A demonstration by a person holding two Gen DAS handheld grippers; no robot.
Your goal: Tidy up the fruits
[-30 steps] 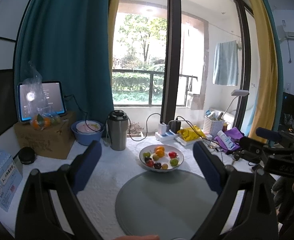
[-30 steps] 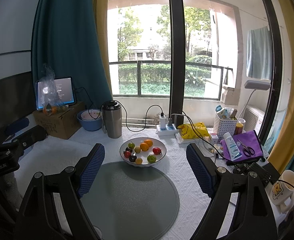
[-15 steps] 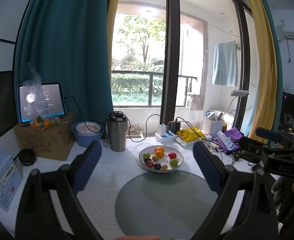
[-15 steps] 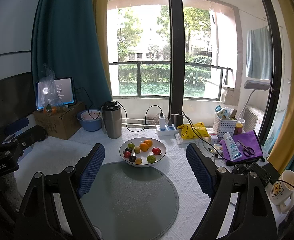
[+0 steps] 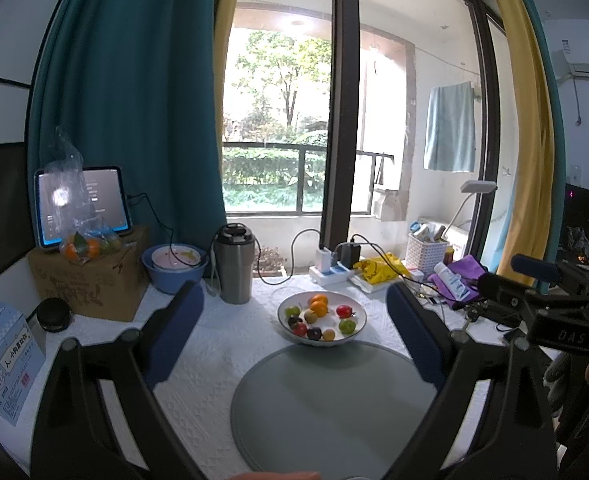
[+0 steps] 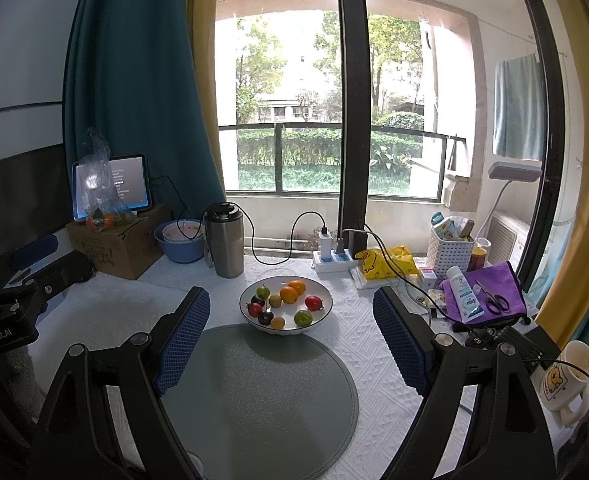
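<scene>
A white bowl [image 5: 356,330] [image 6: 326,294] of small fruits sits on the white tablecloth behind a round grey mat [image 5: 334,404] [image 6: 258,396]. It holds oranges [image 6: 292,291], a red fruit [image 6: 313,303], a green one [image 6: 303,318] and several darker ones. My left gripper [image 5: 294,322] hovers over the mat, open and empty, short of the bowl. My right gripper [image 6: 290,318] also stands open with nothing between its blue pads [image 6: 184,332]. Each gripper's body shows at the edge of the other's view.
A steel tumbler [image 6: 225,246], a blue bowl [image 6: 180,240], a cardboard box [image 6: 118,248] with a bag of oranges and a tablet stand at back left. A power strip [image 6: 332,258], yellow bag, white basket, purple cloth with scissors [image 6: 494,300] and a mug [image 6: 570,384] crowd the right.
</scene>
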